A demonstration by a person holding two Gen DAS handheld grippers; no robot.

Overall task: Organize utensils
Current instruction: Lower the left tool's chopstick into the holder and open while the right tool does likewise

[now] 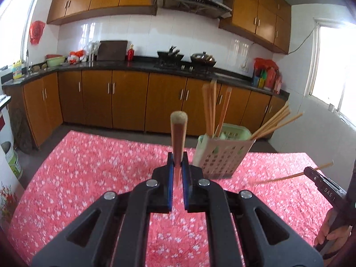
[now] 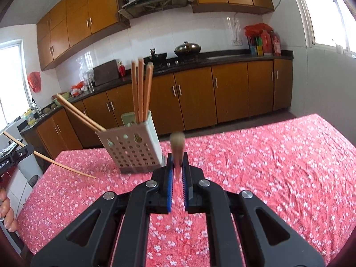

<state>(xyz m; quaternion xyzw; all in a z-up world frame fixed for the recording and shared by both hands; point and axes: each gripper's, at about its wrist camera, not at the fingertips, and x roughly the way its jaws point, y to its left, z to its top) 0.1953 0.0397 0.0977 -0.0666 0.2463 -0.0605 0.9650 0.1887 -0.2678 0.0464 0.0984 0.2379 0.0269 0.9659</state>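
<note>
Now, line by line:
Left claw (image 1: 177,166): clenched on a chopstick (image 1: 178,138), which points forward and up past the blue pads (image 1: 170,178); seen from the right wrist, this stick (image 2: 66,168) slants down to a tip just above the cloth.
Right claw (image 2: 177,164): clenched on its own chopstick (image 2: 177,144), blunt end toward the lens; from the left wrist the same stick (image 1: 276,179) crosses low over the cloth at the right.
Holder (image 1: 222,155): perforated box, upright on the bench, ahead and right of the left claw, ahead and left of the right claw (image 1: 311,171).
Sticks in holder (image 1: 211,109): one bunch near upright, another bunch (image 1: 276,124) leaning out over the rim.
Bench (image 1: 89,166): red flowered cloth; far edge just behind the holder, left edge falls to the floor.
Open room: wide cloth left of the holder in the left view, wide cloth to the right in the right view.
Counter (image 1: 133,63): well behind, across the floor.
</note>
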